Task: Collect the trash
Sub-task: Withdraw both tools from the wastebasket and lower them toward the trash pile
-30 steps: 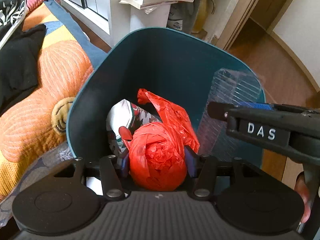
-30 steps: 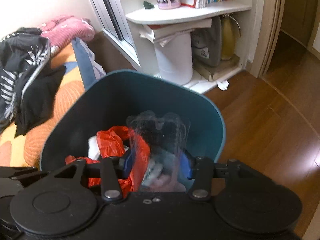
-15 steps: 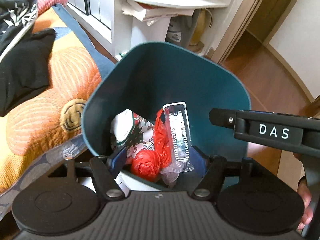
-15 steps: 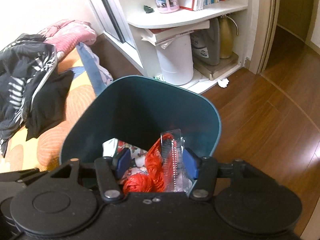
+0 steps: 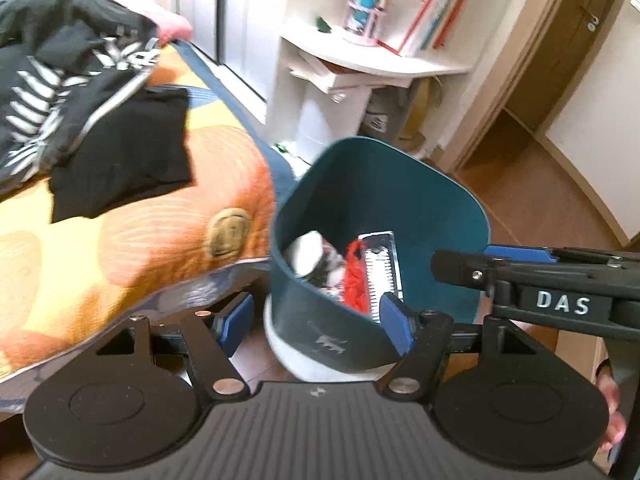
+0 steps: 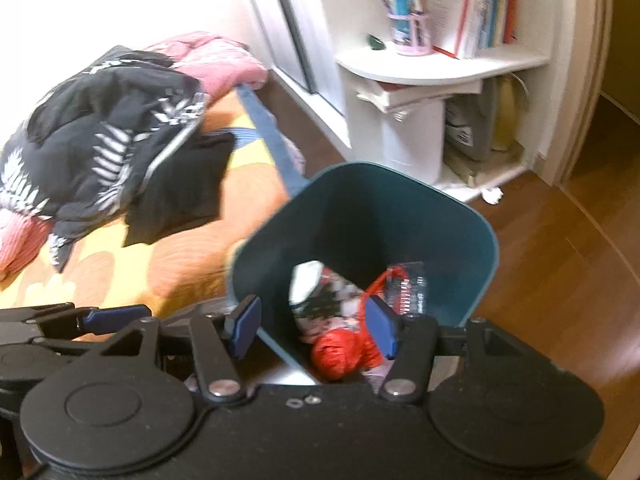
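Observation:
A teal trash bin (image 5: 384,188) stands on the wood floor beside the bed; it also shows in the right wrist view (image 6: 360,204). Inside lie a red plastic bag (image 6: 340,350), a clear plastic tray (image 5: 378,268) and a white printed wrapper (image 6: 324,296). My left gripper (image 5: 316,322) is open and empty, above and in front of the bin's near rim. My right gripper (image 6: 312,330) is open and empty, above the bin's near rim. The right gripper also shows from the side at the right of the left wrist view (image 5: 540,276).
A bed with an orange patterned quilt (image 5: 132,216) and a pile of dark clothes (image 6: 104,140) lies on the left. A white shelf unit (image 6: 436,68) with books and a white canister stands behind the bin. Wood floor (image 6: 560,248) extends right toward a doorway.
Both grippers let go of their trash, which now lies in the bin. Both have pulled up and back from the bin, and their jaws stand wider open.

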### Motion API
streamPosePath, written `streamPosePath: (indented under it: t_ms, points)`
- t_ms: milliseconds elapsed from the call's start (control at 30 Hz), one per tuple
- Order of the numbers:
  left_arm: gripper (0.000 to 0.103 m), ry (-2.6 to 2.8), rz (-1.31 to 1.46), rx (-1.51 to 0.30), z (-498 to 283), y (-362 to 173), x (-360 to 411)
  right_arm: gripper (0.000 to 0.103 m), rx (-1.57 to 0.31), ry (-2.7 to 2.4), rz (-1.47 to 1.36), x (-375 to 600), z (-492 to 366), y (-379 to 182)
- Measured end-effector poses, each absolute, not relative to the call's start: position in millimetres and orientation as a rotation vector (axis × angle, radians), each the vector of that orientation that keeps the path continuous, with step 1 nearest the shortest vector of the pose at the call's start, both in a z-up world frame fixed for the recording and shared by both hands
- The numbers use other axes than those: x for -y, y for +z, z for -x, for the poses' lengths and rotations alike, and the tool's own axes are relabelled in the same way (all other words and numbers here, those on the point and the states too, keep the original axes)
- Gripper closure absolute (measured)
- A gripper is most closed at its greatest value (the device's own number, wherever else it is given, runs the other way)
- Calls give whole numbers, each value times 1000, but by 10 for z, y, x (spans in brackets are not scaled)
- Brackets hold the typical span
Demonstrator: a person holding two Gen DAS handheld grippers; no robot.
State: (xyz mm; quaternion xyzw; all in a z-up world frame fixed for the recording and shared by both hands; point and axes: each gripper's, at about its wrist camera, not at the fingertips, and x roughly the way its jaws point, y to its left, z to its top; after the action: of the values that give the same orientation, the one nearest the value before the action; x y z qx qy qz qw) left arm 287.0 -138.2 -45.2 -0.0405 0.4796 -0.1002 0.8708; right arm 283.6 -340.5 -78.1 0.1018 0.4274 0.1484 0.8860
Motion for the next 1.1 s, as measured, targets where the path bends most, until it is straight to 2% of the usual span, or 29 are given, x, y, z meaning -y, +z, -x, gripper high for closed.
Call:
streamPosePath:
  t_ms: [333,600,633,767,933,1100]
  points:
    - [34,-154,160,-958,-2313,-188,659,45,-852,472,-142,2871,-2509,-459]
    - [27,-68,188,-940,-1868,-203,-12,45,-868,614,-56,2327,-2327,-461]
    - [23,-53,199,-941,-1820,-226,-109,45,-872,630,-47,2259,-2308,-483]
    - [20,2,245,-942,-1688,-350,-421,45,-896,679,-14,1999,-2265,-618]
    - [9,77,319,-959,-1626,-656,-771,45,-932,738,35,1693,-2243,-900]
    - [8,152,401,-1029,-1649,-1167,-1050,45,-999,786,109,1355,-2327,-1334]
